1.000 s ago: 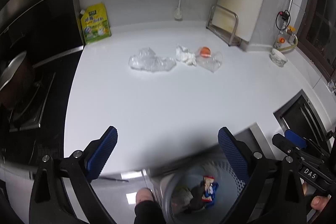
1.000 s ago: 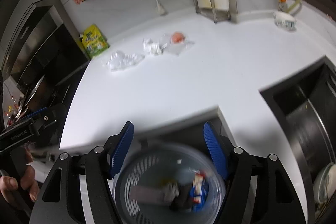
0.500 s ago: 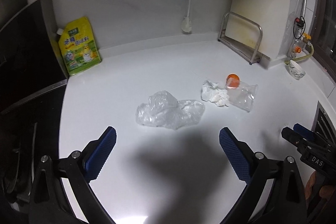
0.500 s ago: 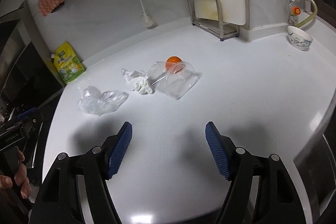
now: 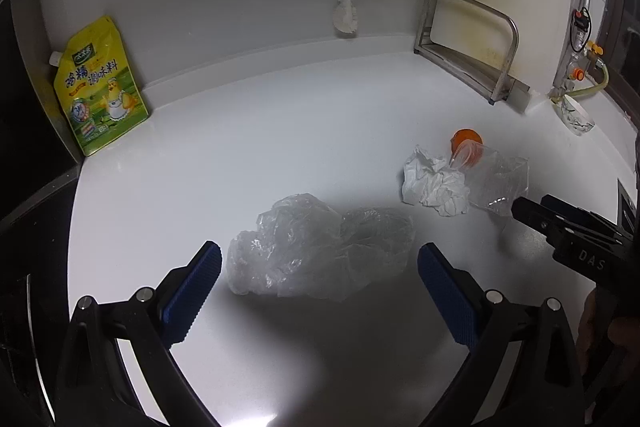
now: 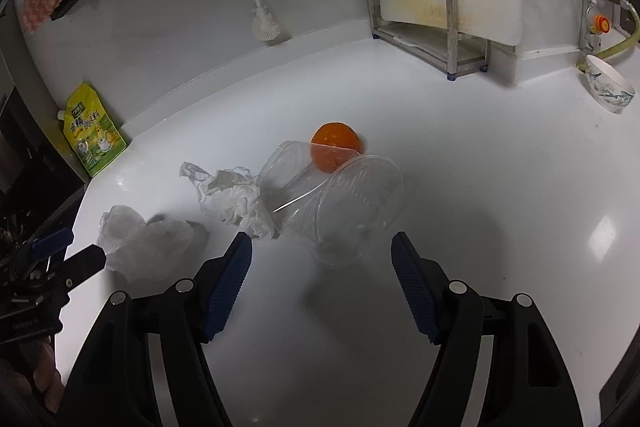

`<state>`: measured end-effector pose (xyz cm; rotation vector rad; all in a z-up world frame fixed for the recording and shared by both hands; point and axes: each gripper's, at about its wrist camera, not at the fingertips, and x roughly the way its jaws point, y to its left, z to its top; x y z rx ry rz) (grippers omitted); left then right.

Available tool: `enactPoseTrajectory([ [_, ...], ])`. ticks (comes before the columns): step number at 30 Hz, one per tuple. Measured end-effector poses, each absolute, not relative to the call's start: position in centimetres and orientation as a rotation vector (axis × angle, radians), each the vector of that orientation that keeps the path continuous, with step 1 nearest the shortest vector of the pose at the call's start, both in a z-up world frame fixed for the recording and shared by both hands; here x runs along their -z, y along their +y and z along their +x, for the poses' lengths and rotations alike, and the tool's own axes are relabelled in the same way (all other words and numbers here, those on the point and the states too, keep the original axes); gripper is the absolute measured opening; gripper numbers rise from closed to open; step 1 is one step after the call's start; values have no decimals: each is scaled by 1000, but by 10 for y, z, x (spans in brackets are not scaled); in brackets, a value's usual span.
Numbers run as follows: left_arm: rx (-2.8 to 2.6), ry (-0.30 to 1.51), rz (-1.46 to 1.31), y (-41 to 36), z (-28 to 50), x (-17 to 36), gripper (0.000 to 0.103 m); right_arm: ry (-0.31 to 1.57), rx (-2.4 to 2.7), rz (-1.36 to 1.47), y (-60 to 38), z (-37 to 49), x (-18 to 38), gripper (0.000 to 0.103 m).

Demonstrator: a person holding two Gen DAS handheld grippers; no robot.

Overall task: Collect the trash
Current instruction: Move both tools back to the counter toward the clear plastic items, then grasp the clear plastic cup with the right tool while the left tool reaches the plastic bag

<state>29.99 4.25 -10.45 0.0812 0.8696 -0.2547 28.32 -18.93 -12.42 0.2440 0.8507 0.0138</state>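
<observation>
Trash lies in a loose row on the white desk (image 5: pixel 280 131): a crumpled clear plastic bag (image 5: pixel 320 251), a wadded paper tissue (image 5: pixel 434 183) touching a tipped clear plastic cup (image 6: pixel 352 203), and what looks like an orange (image 6: pixel 336 145) behind it. The left gripper (image 5: pixel 320 277) has its jaws spread wide and empty around the bag. The right gripper (image 6: pixel 322 277) hovers wide open, empty, before the cup.
</observation>
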Motion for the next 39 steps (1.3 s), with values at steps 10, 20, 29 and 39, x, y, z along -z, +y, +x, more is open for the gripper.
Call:
enactPoseTrajectory([
  [10, 264, 873, 47, 45, 309, 112, 97, 857, -27, 242, -183, 304, 134, 69],
  [20, 270, 873, 51, 46, 311, 113, 97, 865, -64, 220, -174, 316, 137, 34],
  [29, 265, 902, 57, 40, 319, 129, 97, 840, -43, 217, -175, 310, 132, 8],
  [39, 187, 850, 102, 29, 329, 135, 95, 815, -7, 250, -188, 292, 122, 8],
])
